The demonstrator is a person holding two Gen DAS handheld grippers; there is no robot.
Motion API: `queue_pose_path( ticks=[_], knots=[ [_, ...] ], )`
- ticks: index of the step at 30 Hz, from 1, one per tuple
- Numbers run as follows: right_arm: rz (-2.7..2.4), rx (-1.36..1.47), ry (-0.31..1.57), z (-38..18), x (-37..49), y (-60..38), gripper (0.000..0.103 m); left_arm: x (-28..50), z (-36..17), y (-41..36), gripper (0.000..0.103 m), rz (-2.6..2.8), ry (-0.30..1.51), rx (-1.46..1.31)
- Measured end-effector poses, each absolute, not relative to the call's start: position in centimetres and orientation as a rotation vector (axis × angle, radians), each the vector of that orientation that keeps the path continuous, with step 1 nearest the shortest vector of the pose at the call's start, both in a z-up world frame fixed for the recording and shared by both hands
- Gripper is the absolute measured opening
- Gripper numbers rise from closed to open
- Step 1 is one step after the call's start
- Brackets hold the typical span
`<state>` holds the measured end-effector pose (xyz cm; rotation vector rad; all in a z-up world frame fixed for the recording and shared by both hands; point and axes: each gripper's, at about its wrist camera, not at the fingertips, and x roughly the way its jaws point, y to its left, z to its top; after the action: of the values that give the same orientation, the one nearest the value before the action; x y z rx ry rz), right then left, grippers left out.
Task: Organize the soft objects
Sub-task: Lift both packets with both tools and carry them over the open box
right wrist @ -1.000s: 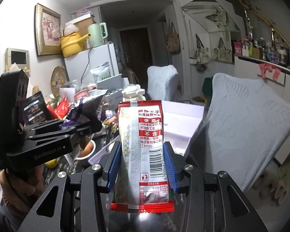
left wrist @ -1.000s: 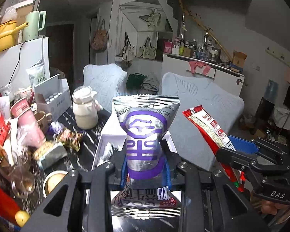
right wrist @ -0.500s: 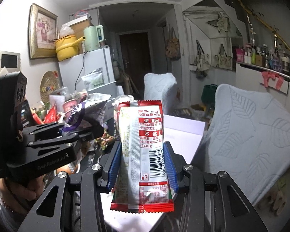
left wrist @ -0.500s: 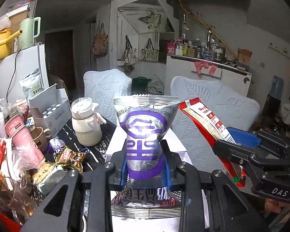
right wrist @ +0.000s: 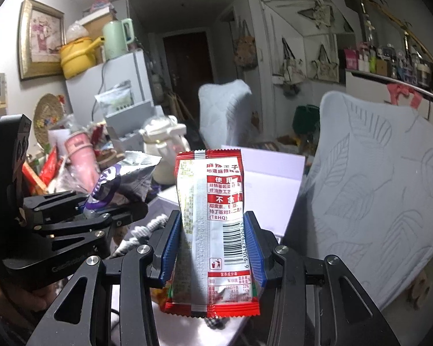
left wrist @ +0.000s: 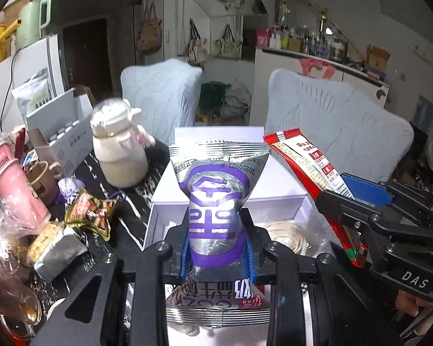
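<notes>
My left gripper (left wrist: 218,256) is shut on a silver and purple snack bag (left wrist: 216,201), held upright above an open white box (left wrist: 164,199). My right gripper (right wrist: 212,248) is shut on a red and white snack packet (right wrist: 213,216), also upright. In the left wrist view the right gripper (left wrist: 369,207) and its red packet (left wrist: 306,164) are at the right, over the box. In the right wrist view the left gripper (right wrist: 101,207) and its purple bag (right wrist: 121,181) are at the left. A pale fluffy item (left wrist: 288,236) lies inside the box.
The dark marbled table holds a cream jug (left wrist: 118,150), pink cups (left wrist: 11,184), a brown mug (left wrist: 43,178), loose snack packets (left wrist: 89,213) and a grey foil pack (left wrist: 58,253) at the left. Two pale covered chairs (left wrist: 337,132) stand behind the box.
Both grippers have moved forward and lower over the white box, each still holding its packet. The box now fills more of both views.
</notes>
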<state>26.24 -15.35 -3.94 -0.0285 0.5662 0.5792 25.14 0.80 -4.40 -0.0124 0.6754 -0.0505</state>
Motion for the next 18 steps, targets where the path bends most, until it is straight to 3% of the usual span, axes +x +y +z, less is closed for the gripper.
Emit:
queue_pose_path(
  ticks=[18],
  knots=[
    [0.551,-0.079,0.699,-9.6,28.7,-14.7,0.042,28.0,-9.4,0.4,0.029,-0.026,0.828,0.017]
  ],
)
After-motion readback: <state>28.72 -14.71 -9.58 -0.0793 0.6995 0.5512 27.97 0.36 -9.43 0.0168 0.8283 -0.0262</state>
